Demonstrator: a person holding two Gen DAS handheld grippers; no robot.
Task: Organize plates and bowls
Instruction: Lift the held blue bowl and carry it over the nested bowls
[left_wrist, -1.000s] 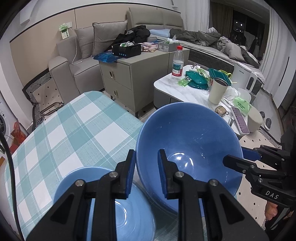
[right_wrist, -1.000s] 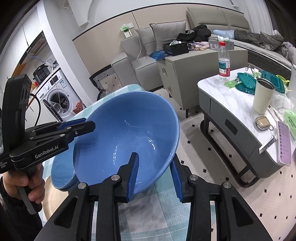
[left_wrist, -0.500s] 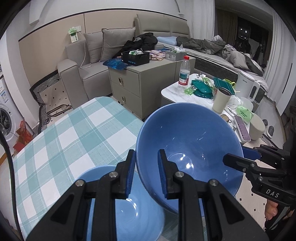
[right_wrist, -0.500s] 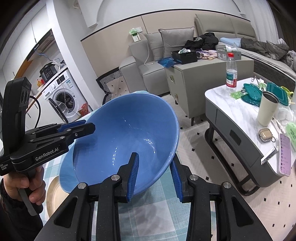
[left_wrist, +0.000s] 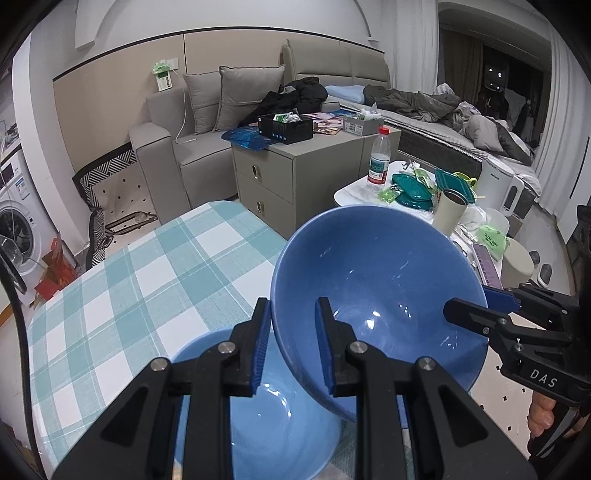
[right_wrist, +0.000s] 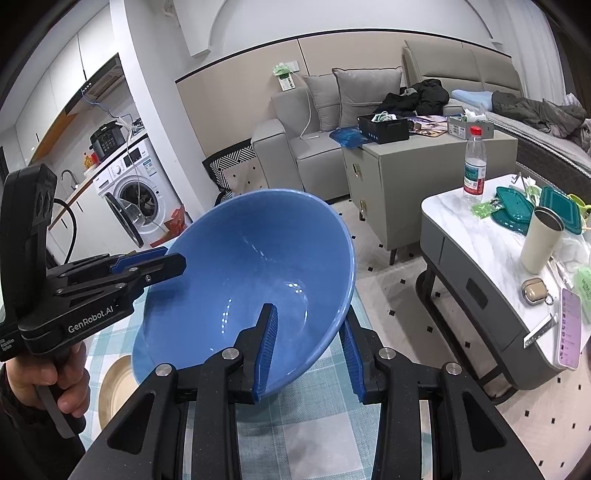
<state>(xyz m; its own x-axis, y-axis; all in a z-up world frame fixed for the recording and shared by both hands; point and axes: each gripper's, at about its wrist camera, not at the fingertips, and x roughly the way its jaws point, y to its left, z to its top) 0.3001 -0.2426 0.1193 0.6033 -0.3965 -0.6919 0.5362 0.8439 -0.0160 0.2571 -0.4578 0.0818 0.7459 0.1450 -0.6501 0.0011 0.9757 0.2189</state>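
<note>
Evidently lifted for stacking, the large glossy blue ceramic bowl (left_wrist: 376, 280) hangs tilted above a paler blue bowl (left_wrist: 273, 413) on the teal-checked surface (left_wrist: 140, 280). Left claw (left_wrist: 291, 347) and right claw (right_wrist: 308, 349) each clamp opposite rims, sharing the load.

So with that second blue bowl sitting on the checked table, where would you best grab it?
By the rim. The lower blue bowl sits upright and open on the checked tablecloth, so its thin wall is the only part a gripper's two fingers could straddle, one inside, one outside. Probably come from above at the near edge, once the lifted blue bowl is clear.
</note>
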